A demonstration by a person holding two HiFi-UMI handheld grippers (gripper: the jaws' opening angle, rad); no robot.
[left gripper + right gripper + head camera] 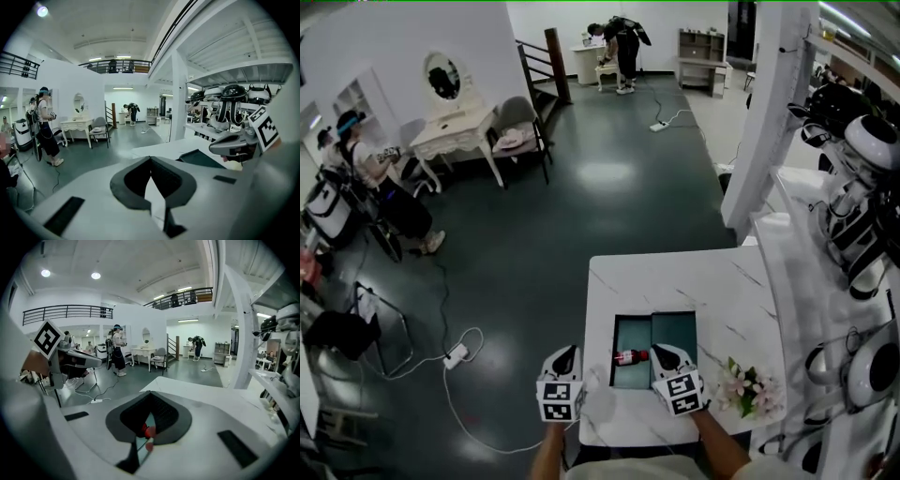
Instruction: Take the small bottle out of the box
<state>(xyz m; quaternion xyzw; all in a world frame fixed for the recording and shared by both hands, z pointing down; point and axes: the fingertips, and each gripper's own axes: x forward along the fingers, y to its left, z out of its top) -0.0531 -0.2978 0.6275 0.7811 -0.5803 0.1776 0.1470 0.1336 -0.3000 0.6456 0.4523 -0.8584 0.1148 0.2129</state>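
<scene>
Head view — small bottle (630,356) inside box (680,328)

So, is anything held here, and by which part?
Apparently nothing: left gripper and right gripper are shut; the small bottle lies in the box beside the right one's tips.

Box (630,336) open-topped; flowers (750,389) crowd right side; table (675,281) far half bare.
</scene>
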